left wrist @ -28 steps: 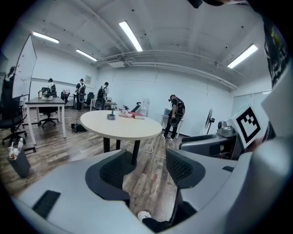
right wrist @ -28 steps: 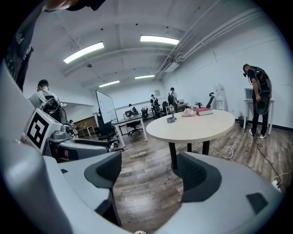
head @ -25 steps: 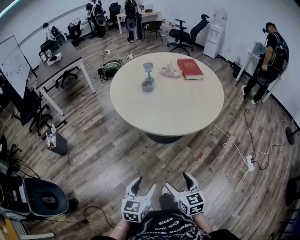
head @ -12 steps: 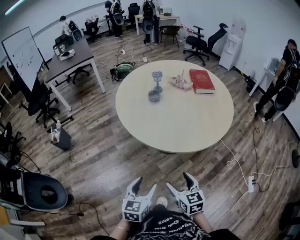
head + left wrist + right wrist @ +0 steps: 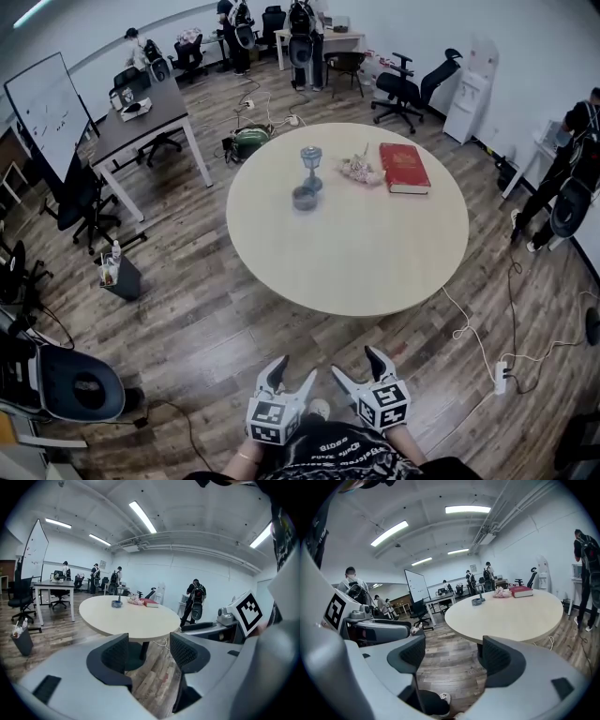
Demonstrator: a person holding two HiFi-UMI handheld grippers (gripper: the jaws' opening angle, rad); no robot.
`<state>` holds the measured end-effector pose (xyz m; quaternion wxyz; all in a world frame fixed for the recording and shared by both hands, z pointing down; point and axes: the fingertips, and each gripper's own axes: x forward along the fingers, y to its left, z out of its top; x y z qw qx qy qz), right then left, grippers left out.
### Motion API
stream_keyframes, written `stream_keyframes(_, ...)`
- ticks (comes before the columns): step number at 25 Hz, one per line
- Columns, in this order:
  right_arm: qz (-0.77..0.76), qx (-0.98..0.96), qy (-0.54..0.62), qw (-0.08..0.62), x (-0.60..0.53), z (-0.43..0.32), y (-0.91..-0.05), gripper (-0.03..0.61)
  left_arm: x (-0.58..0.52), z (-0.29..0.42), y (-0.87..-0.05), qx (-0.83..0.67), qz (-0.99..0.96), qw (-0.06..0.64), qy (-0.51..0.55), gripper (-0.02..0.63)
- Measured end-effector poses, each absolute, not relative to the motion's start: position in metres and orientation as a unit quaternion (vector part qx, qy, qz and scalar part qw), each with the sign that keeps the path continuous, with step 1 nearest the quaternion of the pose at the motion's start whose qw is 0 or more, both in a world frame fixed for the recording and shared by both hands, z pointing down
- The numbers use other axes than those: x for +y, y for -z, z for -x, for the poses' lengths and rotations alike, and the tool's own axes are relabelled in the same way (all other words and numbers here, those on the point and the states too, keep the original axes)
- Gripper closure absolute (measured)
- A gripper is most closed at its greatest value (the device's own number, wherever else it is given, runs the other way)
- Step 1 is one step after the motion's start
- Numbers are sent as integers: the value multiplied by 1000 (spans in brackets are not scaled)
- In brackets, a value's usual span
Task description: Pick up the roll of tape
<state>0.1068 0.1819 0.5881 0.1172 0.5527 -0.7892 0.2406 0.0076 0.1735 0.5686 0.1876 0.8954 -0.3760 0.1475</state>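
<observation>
Our left gripper (image 5: 291, 371) and right gripper (image 5: 356, 364) stand open and empty, so we should first approach the tape (image 5: 304, 198), upper centre.

Open wood floor (image 5: 216, 309) runs from the left gripper (image 5: 291, 370) and right gripper (image 5: 357, 367), both with jaws apart, to the round table (image 5: 356, 262), and the middle of it is free. The table's near half is bare, so the near edge gives a clean way in. On the far half, a stemmed glass piece (image 5: 310, 161) stands just beyond the roll of tape (image 5: 304, 198) and blocks that side. A pink bundle (image 5: 359, 169) and a red book (image 5: 404, 167) stand to its right with a gap before them. A power strip (image 5: 498, 375) and its cable lie on the floor near right, and a bin (image 5: 117, 277) stands left.
</observation>
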Motion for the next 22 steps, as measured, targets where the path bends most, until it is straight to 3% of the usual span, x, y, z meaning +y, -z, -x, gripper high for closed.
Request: stream_keyframes(22, -572, -774, -248, 111, 21, -96, -581, 216, -14, 1, -548, -358, -913, 163, -107, 330)
